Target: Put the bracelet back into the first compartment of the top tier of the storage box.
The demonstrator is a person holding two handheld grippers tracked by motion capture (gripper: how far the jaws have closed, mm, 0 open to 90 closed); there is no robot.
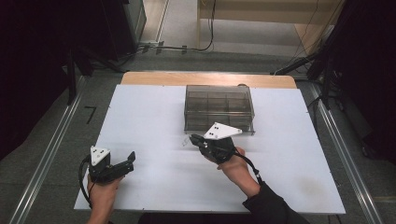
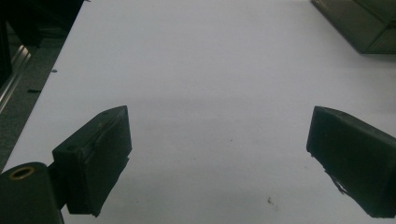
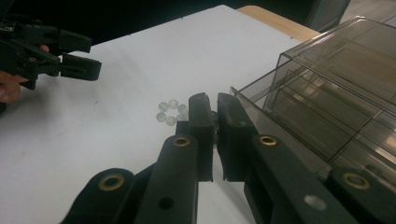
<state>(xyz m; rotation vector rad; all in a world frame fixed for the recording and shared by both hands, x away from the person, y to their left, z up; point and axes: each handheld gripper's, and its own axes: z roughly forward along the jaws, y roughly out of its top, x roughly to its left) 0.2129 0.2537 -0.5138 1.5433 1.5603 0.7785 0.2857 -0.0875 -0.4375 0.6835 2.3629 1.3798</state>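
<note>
The right gripper (image 3: 211, 105) sits low over the white table (image 3: 116, 121), its jaws pinched nearly together just in front of the smoky plastic organizer box (image 3: 327, 93). Something small and pale seems caught between the pads, so I judge it clenched on one of the clear beads, though the bead itself is mostly hidden by the jaws. Held that low and that close to the box's front wall, the gripper looks placed to carry its pick straight over the rim into a compartment.

Just beyond the jaw tips lies the cluster of clear beads (image 3: 170, 112), loose on the table, touching one another; I count about five, give or take one, since they are glassy and blur together. From above, the same cluster shows as a faint speck (image 1: 185, 141) just left of the right gripper (image 1: 195, 139).

The box (image 1: 219, 108) stands at the far middle of the table, one box, divided into several compartments; the exact count I cannot make out.

Well apart, near the left edge, the left gripper (image 1: 132, 157) rests with its jaws wide open and nothing between them, parked out of the way while the right hand works.
</note>
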